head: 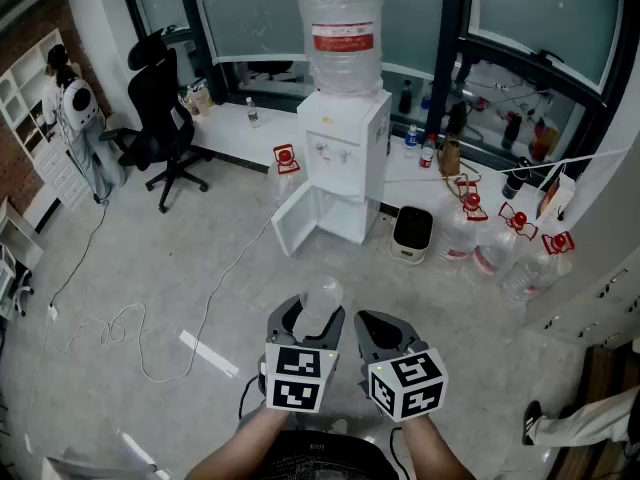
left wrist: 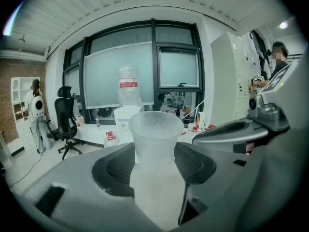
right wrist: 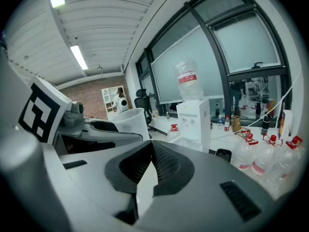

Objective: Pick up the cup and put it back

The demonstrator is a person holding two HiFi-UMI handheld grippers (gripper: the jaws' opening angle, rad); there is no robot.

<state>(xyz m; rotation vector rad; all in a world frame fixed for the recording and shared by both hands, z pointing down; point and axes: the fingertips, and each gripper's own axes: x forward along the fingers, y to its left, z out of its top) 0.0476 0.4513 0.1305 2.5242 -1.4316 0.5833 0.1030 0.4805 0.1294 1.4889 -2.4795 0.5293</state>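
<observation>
Cup (left wrist: 153,129) in left gripper (left wrist: 154,153), rim above jaws — floor (head: 160,278) ahead

A water dispenser (head: 345,158), lower door (head: 295,220) open, stands by the window (head: 270,13), an office chair (head: 160,108) nearby.

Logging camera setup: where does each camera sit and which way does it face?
Head view: on the person's head, looking steeply down at floor and water dispenser; forearms, left claw, right claw show.
Left gripper view: on the left claw, facing the dispenser; its jaws grip the cup.
Right gripper view: on the right claw, jaws shut, empty; left claw at left.
All share the dispenser and cup.
</observation>
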